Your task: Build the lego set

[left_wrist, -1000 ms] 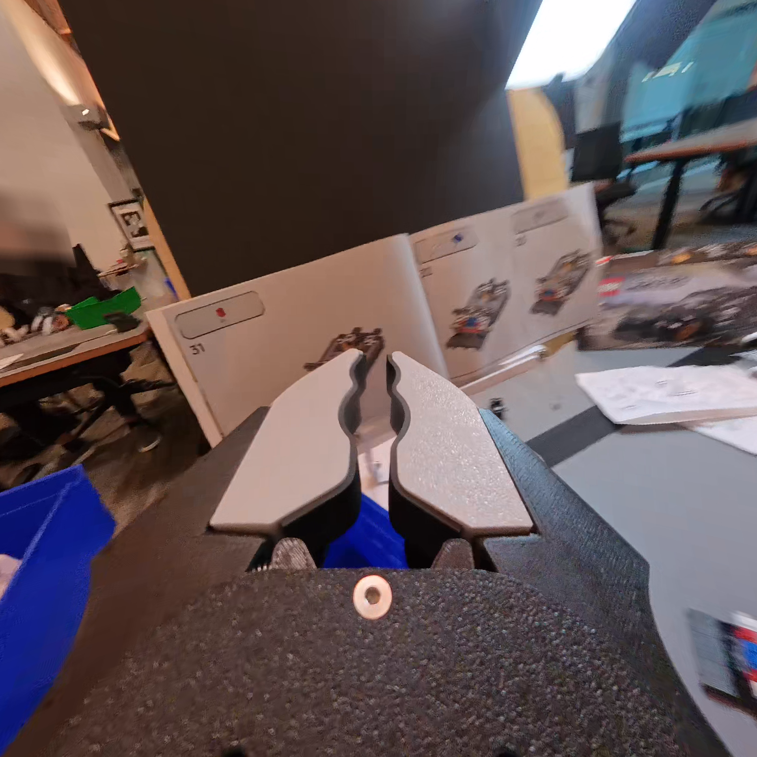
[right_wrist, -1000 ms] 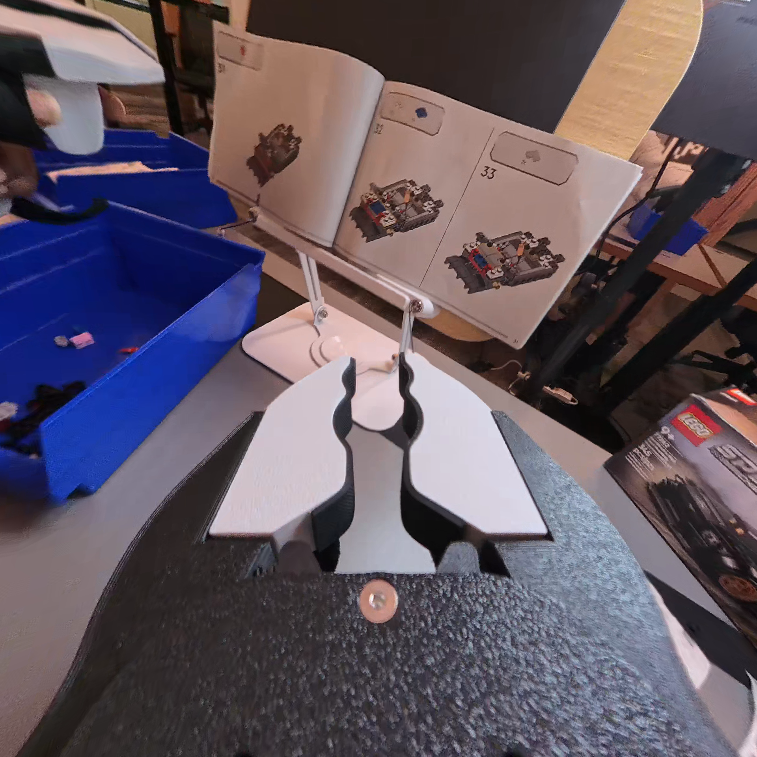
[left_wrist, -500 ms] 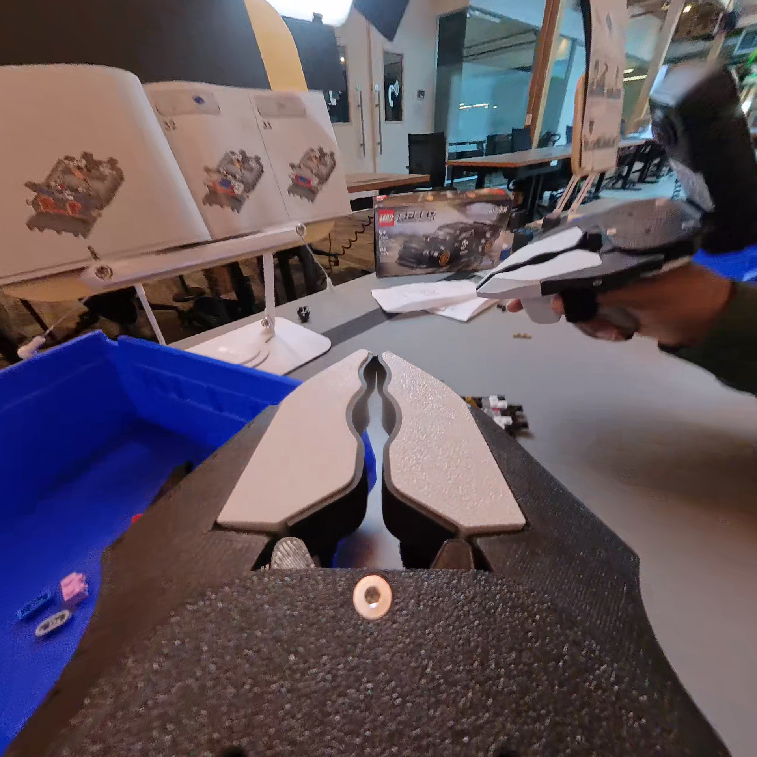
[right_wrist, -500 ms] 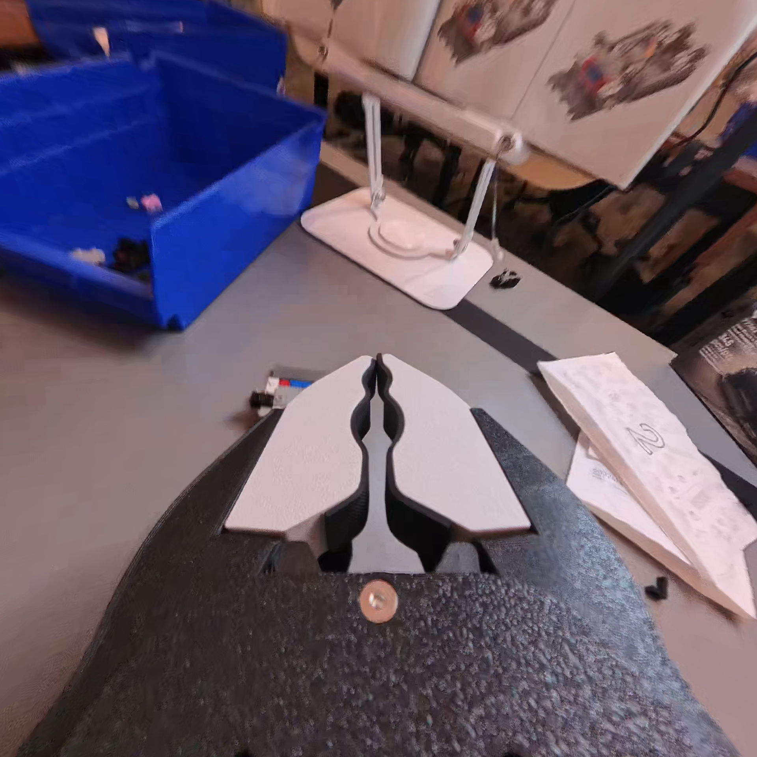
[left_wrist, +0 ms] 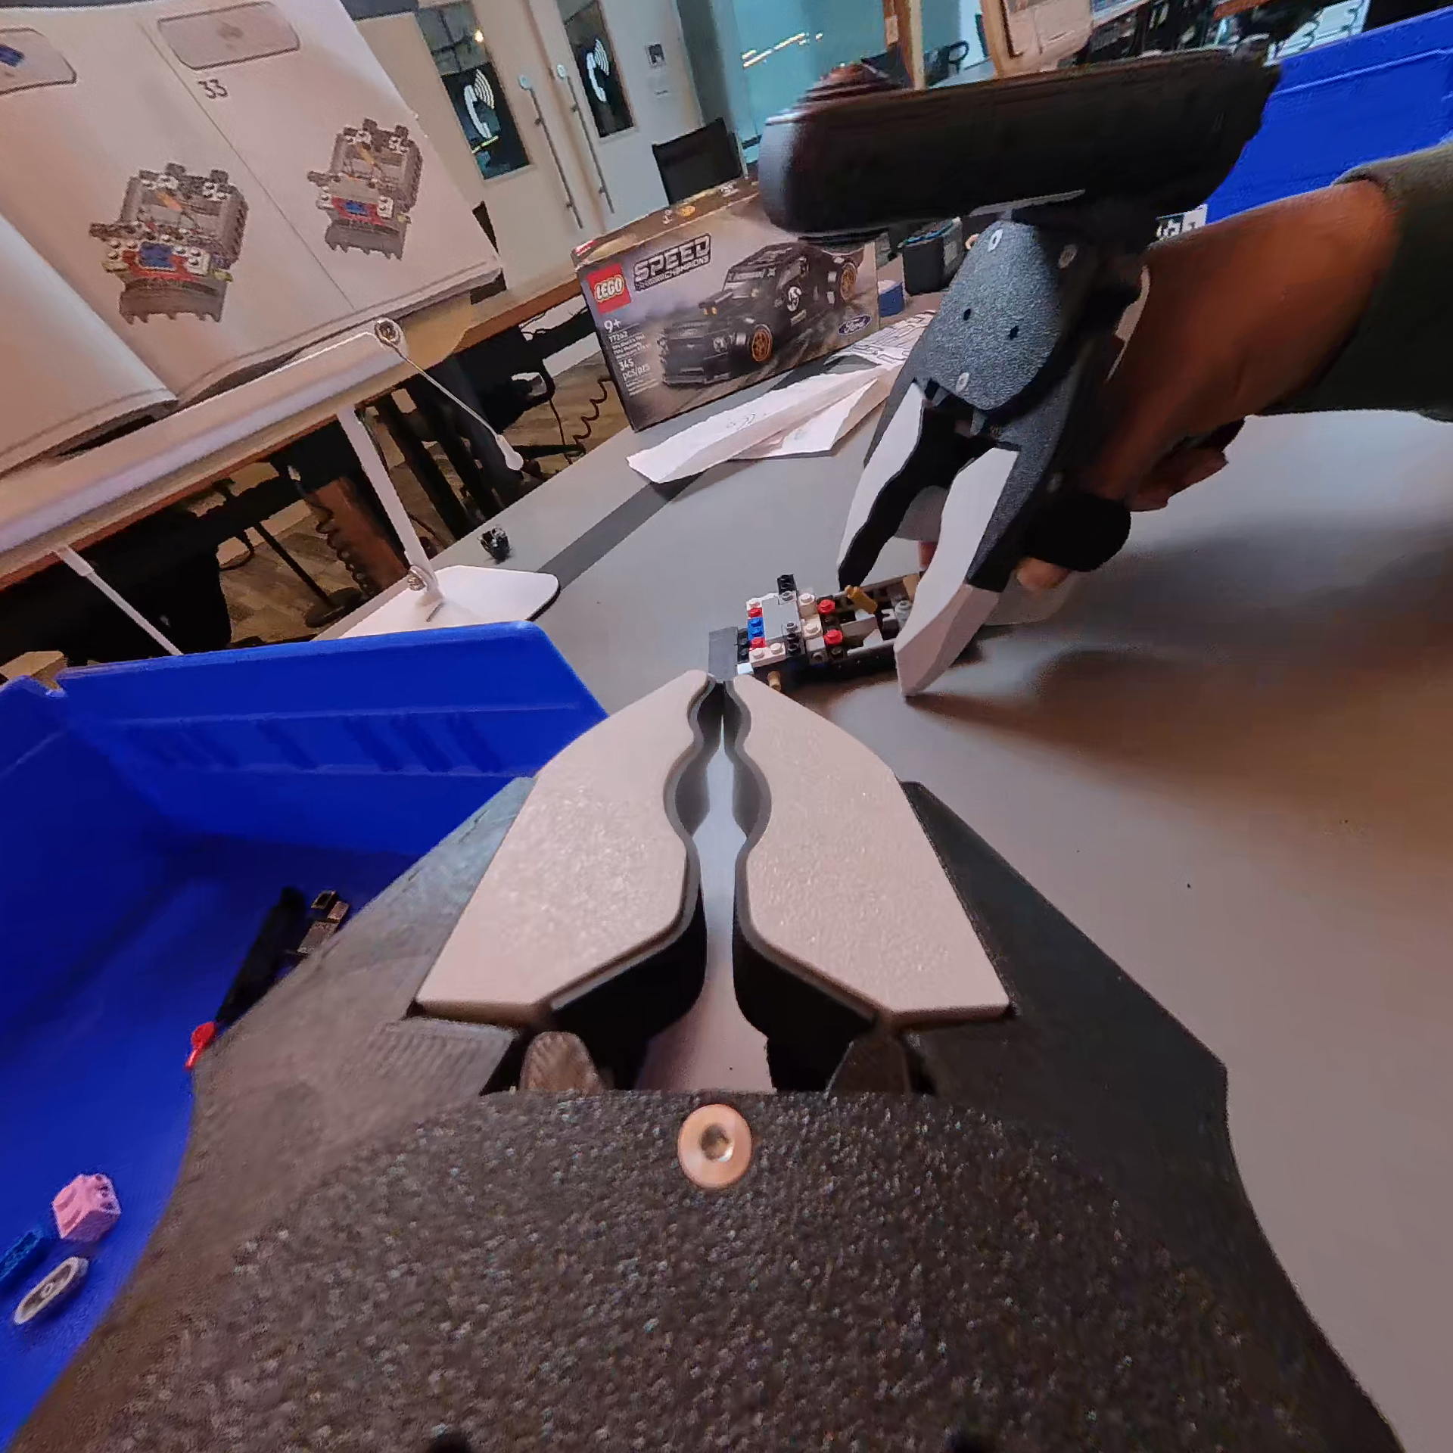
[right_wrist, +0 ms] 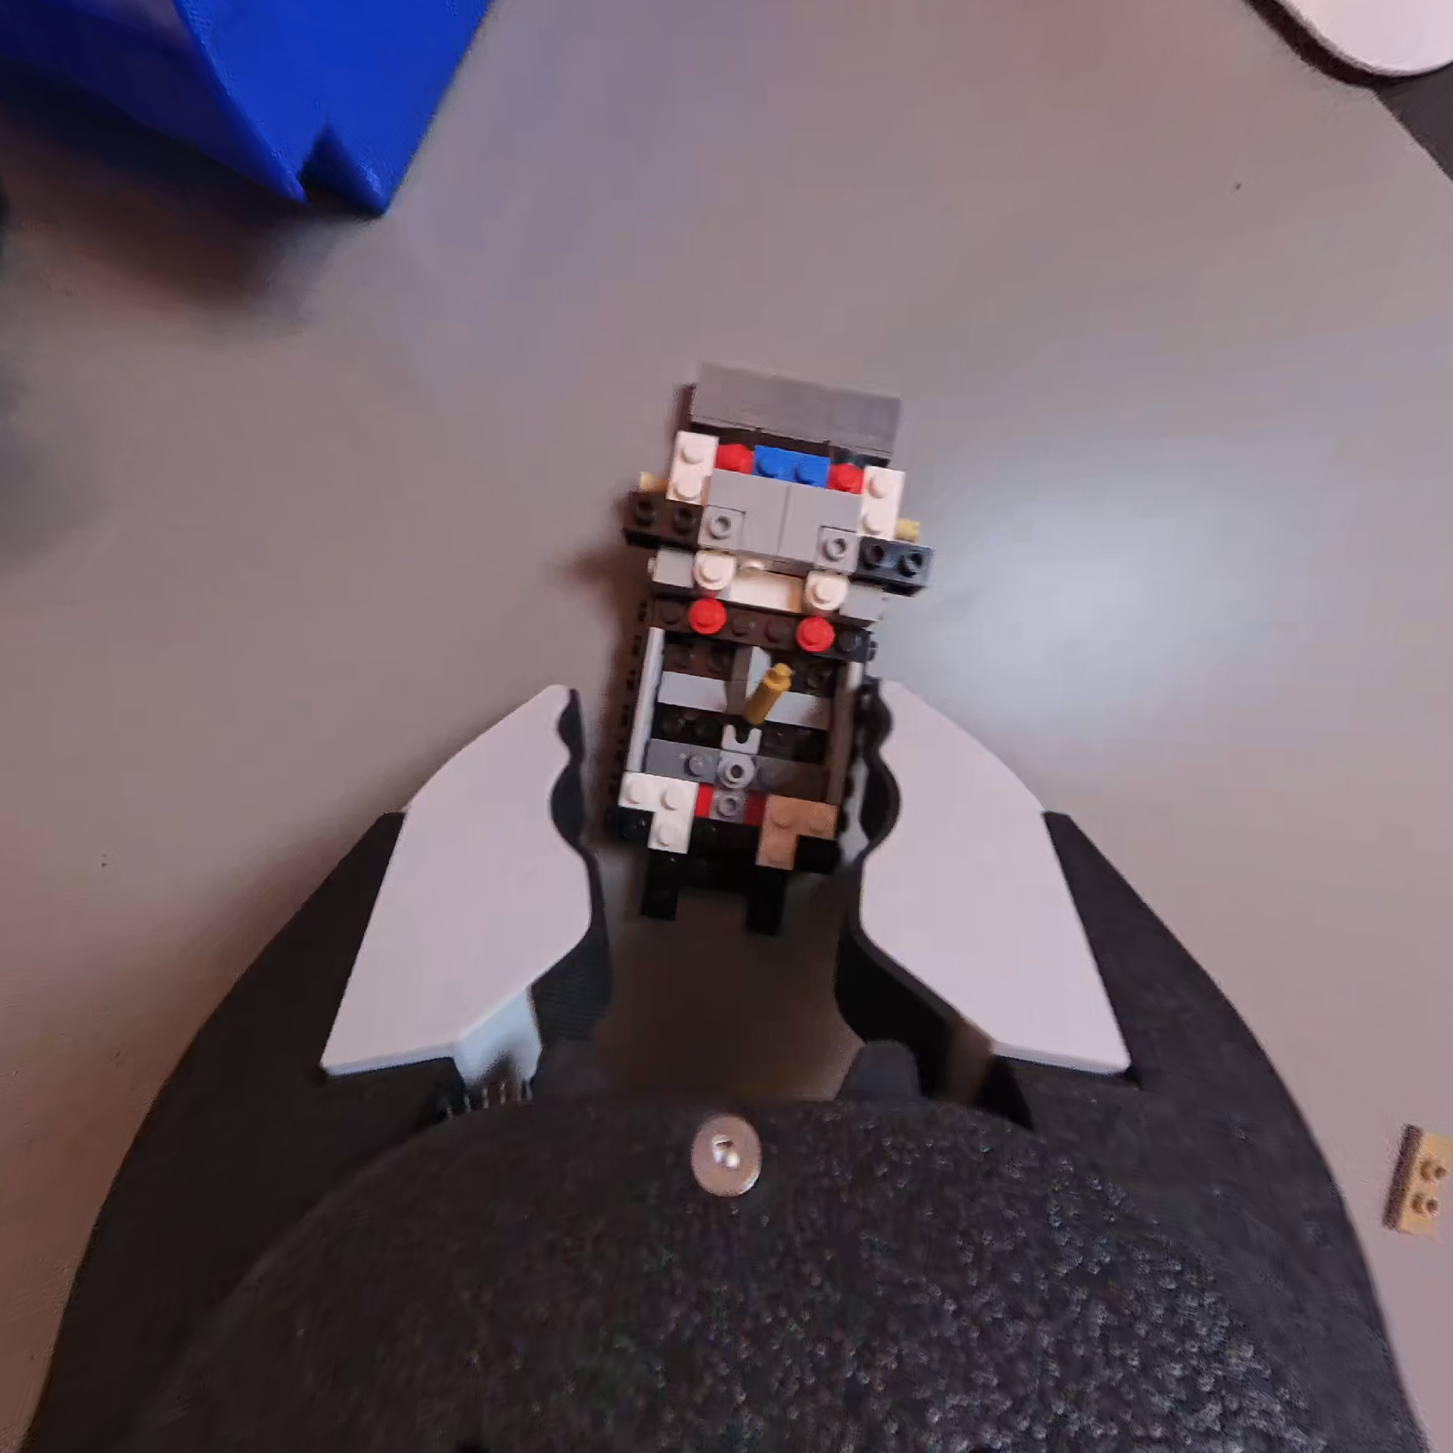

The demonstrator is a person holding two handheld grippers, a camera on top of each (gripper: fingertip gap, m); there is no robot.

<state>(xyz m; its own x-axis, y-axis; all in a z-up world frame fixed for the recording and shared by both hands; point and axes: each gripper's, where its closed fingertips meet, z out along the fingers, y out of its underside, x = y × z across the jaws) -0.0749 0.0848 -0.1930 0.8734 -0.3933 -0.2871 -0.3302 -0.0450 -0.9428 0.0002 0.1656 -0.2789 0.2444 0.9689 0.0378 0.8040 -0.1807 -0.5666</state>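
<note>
A partly built brick car model (right_wrist: 778,550), black and grey with white, red and blue pieces, lies on the grey table (right_wrist: 1140,393). My right gripper (right_wrist: 723,696) is open, tilted down over the model, with its two fingers either side of the model's near end. The right finger looks close against the model's side, and the left finger stands slightly apart. In the left wrist view the right gripper (left_wrist: 904,613) stands over the model (left_wrist: 818,629), held by a hand. My left gripper (left_wrist: 722,692) is shut and empty, just short of the model.
A blue bin (left_wrist: 314,747) with several small loose pieces sits at the left, and its corner shows in the right wrist view (right_wrist: 236,79). An open instruction booklet (left_wrist: 236,196) stands on a white stand (left_wrist: 472,590). A set box (left_wrist: 731,307) and paper sheets (left_wrist: 755,432) lie behind. A tan plate (right_wrist: 1419,1187) lies at the right.
My right gripper has dropped over the brick model and opened around its near end. My left gripper has swung right toward the model and stayed shut.
</note>
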